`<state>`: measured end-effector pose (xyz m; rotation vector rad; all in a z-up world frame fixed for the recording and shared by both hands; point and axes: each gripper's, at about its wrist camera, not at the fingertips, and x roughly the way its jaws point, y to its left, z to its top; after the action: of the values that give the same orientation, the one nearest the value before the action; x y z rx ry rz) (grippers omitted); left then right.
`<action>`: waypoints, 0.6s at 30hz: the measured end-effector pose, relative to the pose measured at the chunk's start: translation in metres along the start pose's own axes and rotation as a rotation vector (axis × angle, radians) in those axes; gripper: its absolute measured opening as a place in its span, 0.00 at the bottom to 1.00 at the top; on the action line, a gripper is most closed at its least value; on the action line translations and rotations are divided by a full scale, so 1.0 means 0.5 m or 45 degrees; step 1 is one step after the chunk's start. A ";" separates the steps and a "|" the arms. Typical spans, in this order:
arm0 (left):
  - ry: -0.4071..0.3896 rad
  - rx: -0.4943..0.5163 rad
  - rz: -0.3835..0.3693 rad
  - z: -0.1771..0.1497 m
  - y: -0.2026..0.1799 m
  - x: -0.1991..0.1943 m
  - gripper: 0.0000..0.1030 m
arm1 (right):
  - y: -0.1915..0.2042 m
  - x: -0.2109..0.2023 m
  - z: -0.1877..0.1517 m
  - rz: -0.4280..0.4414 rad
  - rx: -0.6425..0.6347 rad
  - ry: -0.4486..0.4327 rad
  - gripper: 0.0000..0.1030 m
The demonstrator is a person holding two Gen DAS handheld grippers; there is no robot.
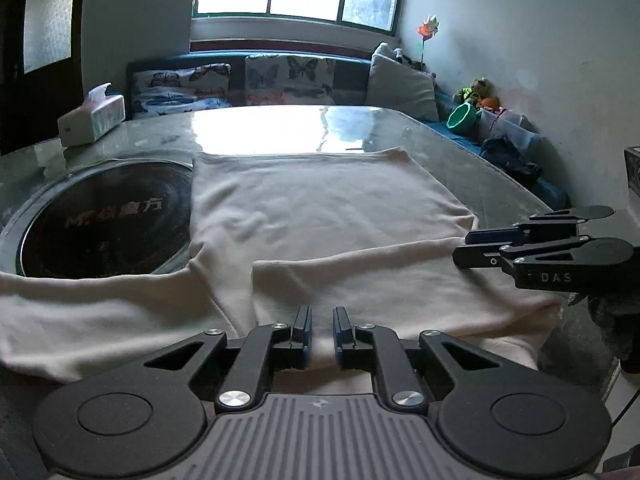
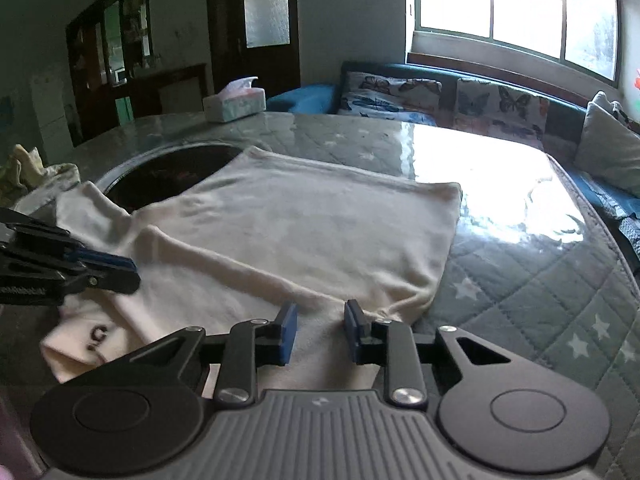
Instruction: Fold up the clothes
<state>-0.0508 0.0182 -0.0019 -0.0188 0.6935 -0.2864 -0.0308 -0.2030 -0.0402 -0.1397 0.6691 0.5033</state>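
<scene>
A cream garment (image 1: 320,208) lies spread flat on the table, its near part folded across in a band. In the right wrist view the same garment (image 2: 312,220) shows a cuff (image 2: 100,336) marked with a dark letter at the near left. My left gripper (image 1: 322,320) hovers over the garment's near edge with a narrow gap between its fingers and nothing in it. It also shows at the left edge of the right wrist view as the left gripper (image 2: 134,272). My right gripper (image 2: 320,318) is open above the garment's near right corner. From the left wrist it appears as the right gripper (image 1: 460,248).
A round dark hotplate (image 1: 104,216) is set into the table, partly under the garment's left side. A tissue box (image 1: 92,116) stands at the far left. The quilted star table cover (image 2: 520,280) lies under a shiny sheet. A sofa with butterfly cushions (image 1: 288,76) runs behind the table.
</scene>
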 end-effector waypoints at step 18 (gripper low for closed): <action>-0.013 -0.022 0.022 -0.008 0.017 -0.010 0.19 | 0.032 -0.110 -0.064 0.030 0.013 0.036 0.24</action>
<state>-0.0549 0.0279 -0.0027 -0.0303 0.6860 -0.2635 -0.0934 -0.2203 -0.0303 -0.1296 0.7015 0.5215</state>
